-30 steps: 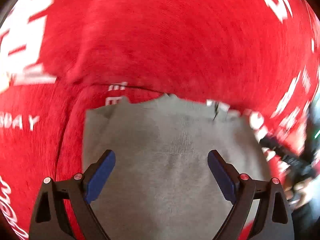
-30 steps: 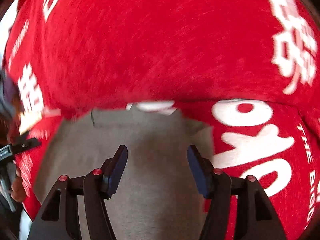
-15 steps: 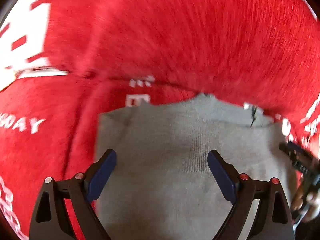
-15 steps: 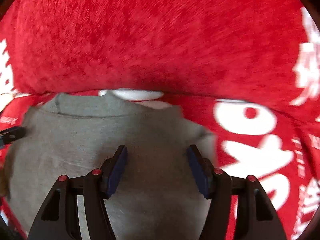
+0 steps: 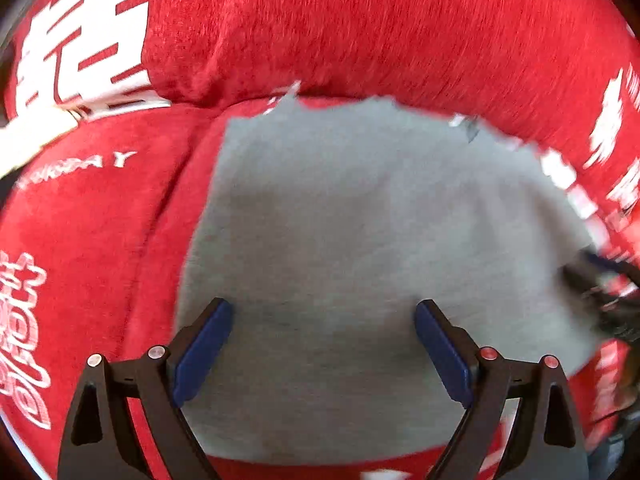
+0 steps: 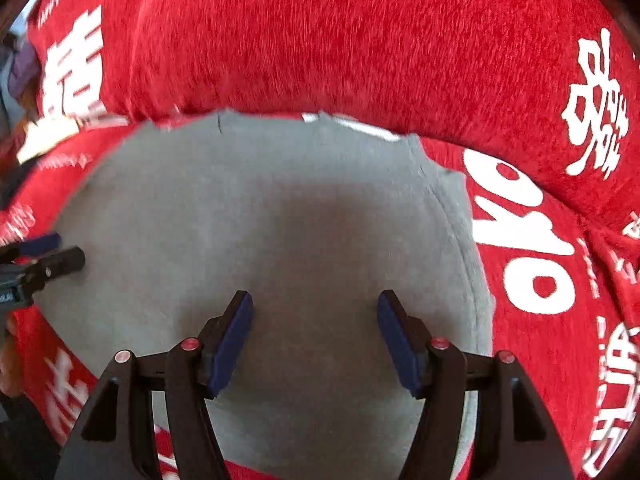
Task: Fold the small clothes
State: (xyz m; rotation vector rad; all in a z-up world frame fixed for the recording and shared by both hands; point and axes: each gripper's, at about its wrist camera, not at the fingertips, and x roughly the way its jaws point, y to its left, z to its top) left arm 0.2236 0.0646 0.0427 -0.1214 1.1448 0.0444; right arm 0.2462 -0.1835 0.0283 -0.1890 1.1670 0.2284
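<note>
My left gripper [image 5: 323, 322] has black angular arms, dark blue pads [image 5: 202, 354] and four round studs, silver toward the one side, red toward the other. My right gripper [image 6: 315, 314] matches, all its studs red.

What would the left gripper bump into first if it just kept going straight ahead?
Probably the grey garment: the open left gripper points across it. Beyond lies the red cushion, though depth is hard to judge.

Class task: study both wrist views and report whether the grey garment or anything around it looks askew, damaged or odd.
Nothing stands out. The grey garment lies fairly flat on the red printed fabric, undamaged; left gripper and right gripper are open above it.
</note>
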